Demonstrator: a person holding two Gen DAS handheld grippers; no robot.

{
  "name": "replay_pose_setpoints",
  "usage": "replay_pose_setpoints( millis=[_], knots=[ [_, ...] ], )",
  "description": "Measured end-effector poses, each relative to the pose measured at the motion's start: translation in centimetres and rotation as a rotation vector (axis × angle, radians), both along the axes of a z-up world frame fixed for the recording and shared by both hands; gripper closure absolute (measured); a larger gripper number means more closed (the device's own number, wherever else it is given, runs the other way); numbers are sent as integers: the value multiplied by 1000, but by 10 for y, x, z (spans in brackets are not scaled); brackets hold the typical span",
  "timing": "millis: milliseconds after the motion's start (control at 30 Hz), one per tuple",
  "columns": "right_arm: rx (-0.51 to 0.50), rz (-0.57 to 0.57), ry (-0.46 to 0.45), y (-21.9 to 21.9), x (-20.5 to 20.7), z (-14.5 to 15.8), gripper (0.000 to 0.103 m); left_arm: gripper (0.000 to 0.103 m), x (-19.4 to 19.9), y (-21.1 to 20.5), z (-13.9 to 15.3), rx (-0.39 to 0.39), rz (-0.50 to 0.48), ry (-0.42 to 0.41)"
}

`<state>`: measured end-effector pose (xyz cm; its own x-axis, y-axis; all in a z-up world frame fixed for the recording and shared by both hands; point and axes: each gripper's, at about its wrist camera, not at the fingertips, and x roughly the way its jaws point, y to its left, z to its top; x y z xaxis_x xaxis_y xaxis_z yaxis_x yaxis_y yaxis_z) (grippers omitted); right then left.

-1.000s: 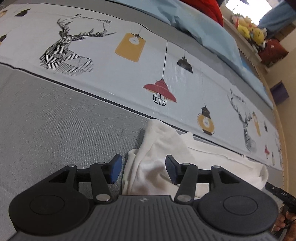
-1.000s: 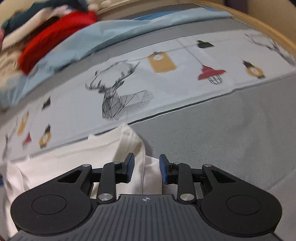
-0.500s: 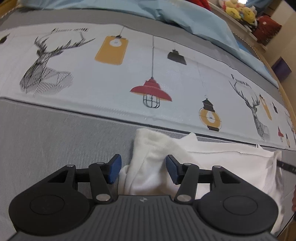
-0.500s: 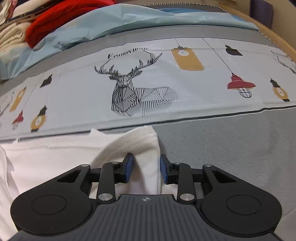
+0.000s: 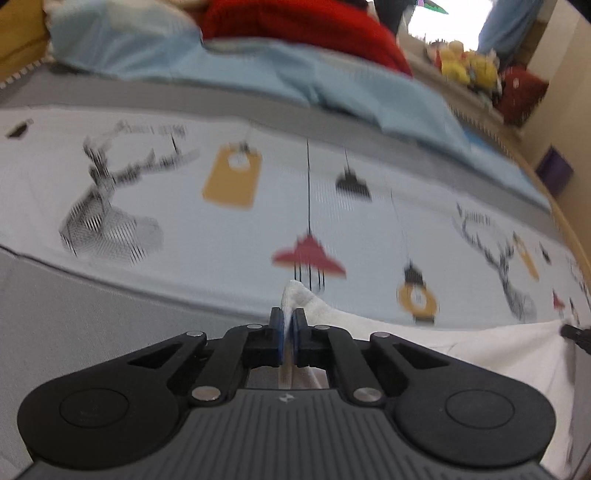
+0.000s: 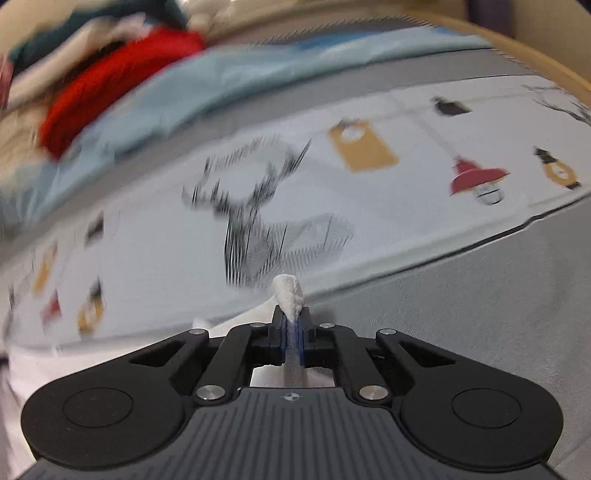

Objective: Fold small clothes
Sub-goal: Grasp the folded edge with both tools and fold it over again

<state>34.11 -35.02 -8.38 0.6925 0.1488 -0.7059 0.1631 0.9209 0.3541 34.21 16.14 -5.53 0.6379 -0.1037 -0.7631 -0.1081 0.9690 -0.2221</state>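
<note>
A small white garment (image 5: 443, 347) lies on the grey part of the bed, stretched off to the right in the left wrist view. My left gripper (image 5: 288, 314) is shut on one corner of it, and a tuft of white cloth pokes up past the blue pads. In the right wrist view my right gripper (image 6: 291, 314) has its jaws closing on the opposite corner of the white garment (image 6: 55, 365); the pads pinch the cloth and a tuft sticks out above them. Both views are blurred by motion.
A pale sheet (image 5: 184, 221) printed with deer and lamps runs across the bed behind the garment. Beyond it lie a light blue blanket (image 5: 332, 81) and a red cloth (image 5: 295, 18). Plush toys (image 5: 465, 66) and a purple box (image 5: 554, 173) stand at the far right.
Both grippers have gone from open around the garment's corners to pinched on the cloth. The gripped corners now stand bunched up above the pads, and both views have swung.
</note>
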Motion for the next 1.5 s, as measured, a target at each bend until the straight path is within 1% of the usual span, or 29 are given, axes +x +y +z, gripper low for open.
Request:
replay_pose_setpoints(
  millis=[33,67,100,133,200,233,300,333,367,433,567,700,800,833,867,900,967,1033,1100,1167,1233,1267,1300,1333,1367,1400,1433,1467,1500],
  knots=[
    [21,-25,-37,-4,-2,4,98,98,0,0,2,9,13,-18],
    [17,-40,-54,-6,-2,6,98,95,1,-1,3,20,18,-16],
    [-1,-50,-48,-6,-1,6,98,95,2,-1,3,36,31,-7],
    [-16,-62,-22,-7,1,3,97,95,3,0,2,40,44,8],
    [-25,-97,60,-10,5,-7,90,90,4,9,-3,-28,59,48],
    [-25,-104,78,-12,5,-10,83,87,4,13,-4,-64,65,60],
    [-23,-94,78,-14,3,-10,81,82,4,17,-9,-103,59,85],
    [-14,-86,78,-15,3,-10,80,76,5,18,-12,-121,51,104],
    [-2,-78,86,-15,3,-12,77,73,5,17,-16,-135,45,123],
    [14,-56,117,-13,3,-17,74,73,6,15,-22,-139,39,139],
    [-15,-17,173,-3,6,-26,71,63,11,6,-31,-128,23,150],
    [-27,-4,191,1,7,-30,71,63,20,-3,-43,-119,-1,166],
    [-38,0,196,2,7,-32,71,63,25,-9,-53,-93,-23,178],
    [-39,0,195,2,7,-32,74,63,26,-12,-56,-83,-34,181],
    [-41,3,194,2,8,-32,83,63,27,-15,-58,-70,-45,175],
    [-45,6,195,2,8,-32,87,63,27,-18,-58,-52,-60,163],
    [-54,10,196,3,9,-33,92,63,28,-23,-58,-34,-87,150],
    [-58,20,194,5,10,-32,94,66,28,-26,-58,-16,-109,146],
    [-68,27,188,7,11,-31,95,91,28,-28,-57,4,-133,139],
    [-66,28,172,9,12,-27,97,97,25,-26,-51,35,-134,114],
    [-61,13,115,9,9,-17,98,97,21,-17,-39,36,-93,73],
    [-36,5,59,8,7,-8,98,98,18,-10,-30,4,-67,49],
    [8,8,-22,6,3,4,98,98,15,-5,-22,-23,-42,29],
    [25,17,-84,6,0,13,99,98,12,-2,-15,-33,-25,9],
    [12,26,-129,8,-2,18,99,98,9,0,-9,-24,-13,-13],
    [-25,19,-142,10,-2,19,99,98,8,1,-6,-4,-4,-23],
    [-64,0,-111,11,1,15,99,97,9,2,-8,13,8,-11],
    [-83,-16,-50,10,5,6,98,94,12,4,-12,17,19,18],
    [-96,-34,26,8,10,-5,98,93,16,6,-18,13,32,59]
  ],
)
